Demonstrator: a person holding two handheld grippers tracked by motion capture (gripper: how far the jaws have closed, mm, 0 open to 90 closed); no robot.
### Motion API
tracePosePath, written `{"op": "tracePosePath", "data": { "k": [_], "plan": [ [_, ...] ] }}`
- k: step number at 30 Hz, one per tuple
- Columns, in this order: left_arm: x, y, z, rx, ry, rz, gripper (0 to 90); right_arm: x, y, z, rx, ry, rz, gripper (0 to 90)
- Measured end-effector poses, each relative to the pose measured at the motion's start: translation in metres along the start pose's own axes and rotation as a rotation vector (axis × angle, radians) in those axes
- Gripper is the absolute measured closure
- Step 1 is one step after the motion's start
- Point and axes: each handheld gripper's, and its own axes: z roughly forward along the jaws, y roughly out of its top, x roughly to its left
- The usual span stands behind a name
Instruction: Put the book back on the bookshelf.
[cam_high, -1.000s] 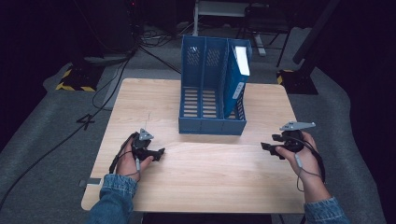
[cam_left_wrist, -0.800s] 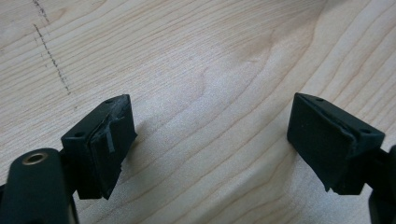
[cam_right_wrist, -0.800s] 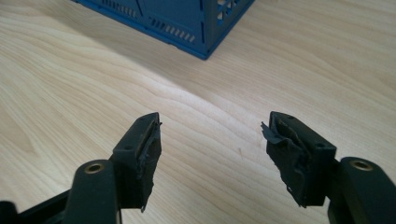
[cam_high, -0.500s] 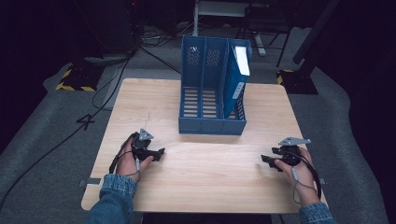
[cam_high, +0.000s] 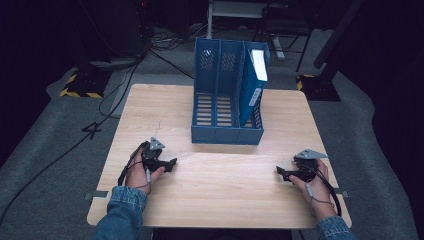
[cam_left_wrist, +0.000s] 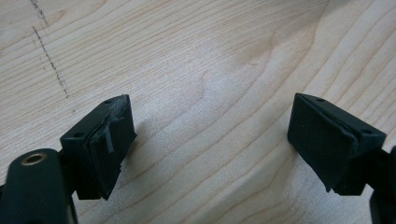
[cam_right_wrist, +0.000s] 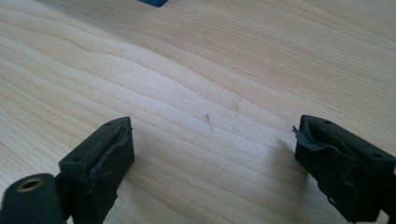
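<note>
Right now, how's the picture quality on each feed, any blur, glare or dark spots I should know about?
High view: the table is evenly lit, surroundings nearly black, and the white label on the binder in the blue file rack is glaring. Left gripper view: wood grain sharp, the near jaws softer, the left gripper casting faint shadows. Right gripper view: similar, right gripper jaws slightly blurred, no glare.

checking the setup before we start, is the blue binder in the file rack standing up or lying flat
Standing up. The blue binder sits on end in the rightmost slot of the file rack, leaning a little, its top poking above the rim.
</note>
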Motion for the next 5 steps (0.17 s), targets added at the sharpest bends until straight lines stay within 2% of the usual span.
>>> {"op": "tracePosePath", "data": {
  "k": [5],
  "plan": [
    [-0.0008, -0.0003, -0.0006, 0.005, 0.0, -0.005, 15.4, 0.0, 0.0, 0.0, 0.0, 0.0, 0.0, 11.9]
  ]
}}
